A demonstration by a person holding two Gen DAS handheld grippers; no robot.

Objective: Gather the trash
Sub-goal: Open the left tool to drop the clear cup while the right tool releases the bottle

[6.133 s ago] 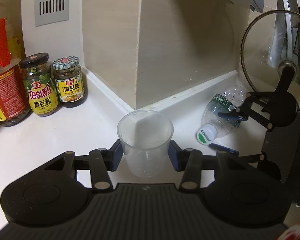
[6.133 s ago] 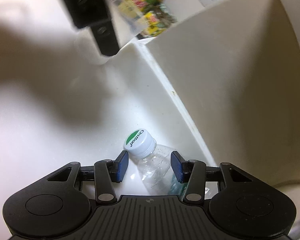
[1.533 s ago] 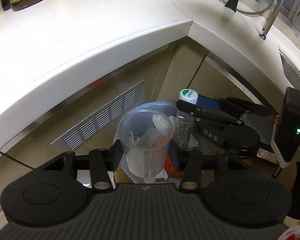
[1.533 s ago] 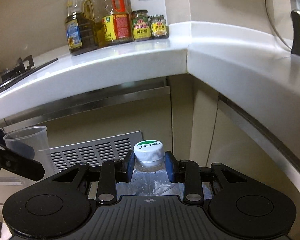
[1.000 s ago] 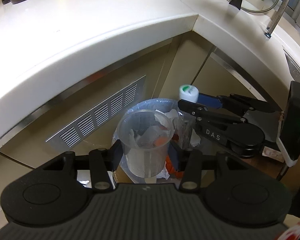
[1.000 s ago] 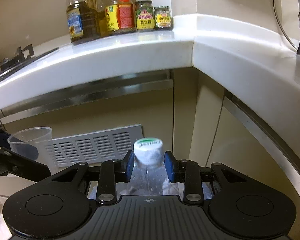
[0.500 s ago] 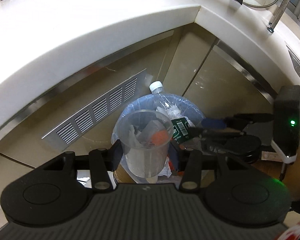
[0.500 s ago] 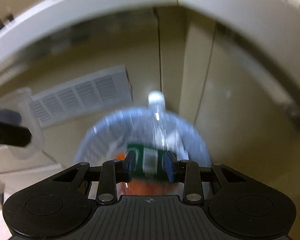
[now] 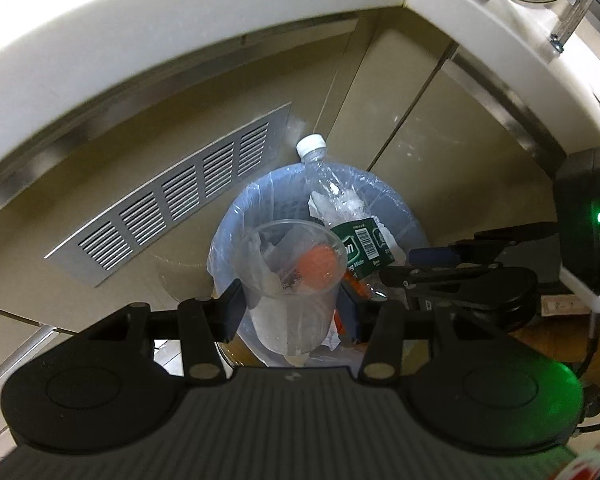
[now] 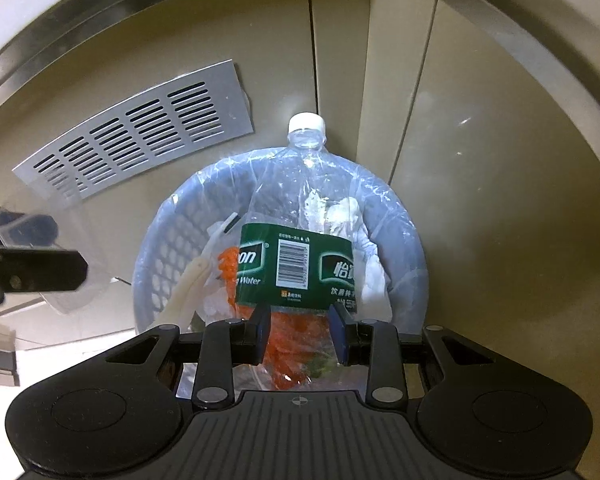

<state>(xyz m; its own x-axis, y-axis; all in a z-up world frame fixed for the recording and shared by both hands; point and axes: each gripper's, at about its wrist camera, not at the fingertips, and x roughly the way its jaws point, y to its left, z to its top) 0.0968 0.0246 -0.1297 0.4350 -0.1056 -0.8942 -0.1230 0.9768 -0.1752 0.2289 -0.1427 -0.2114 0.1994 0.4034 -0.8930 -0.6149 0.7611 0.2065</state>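
Observation:
My left gripper (image 9: 290,310) is shut on a clear plastic cup (image 9: 292,280) and holds it upright above the bin (image 9: 236,220). The bin is a blue basket lined with a clear bag (image 10: 396,216) and holds paper and orange scraps. The clear water bottle (image 10: 300,216) with a green label and white cap lies in the bin, its cap leaning over the far rim; it also shows in the left wrist view (image 9: 332,208). My right gripper (image 10: 300,330) is open just above the bottle's base and holds nothing. It shows at the right in the left wrist view (image 9: 440,266).
The bin stands on the floor in the corner below a curved white counter (image 9: 140,40). A slatted metal vent (image 10: 136,132) is on the cabinet face behind it. Beige cabinet doors (image 10: 480,160) rise at the right.
My right gripper carried the bottle from the counter down over the bin and let it go; the bottle now lies in the bin. My left gripper still holds the cup over the bin.

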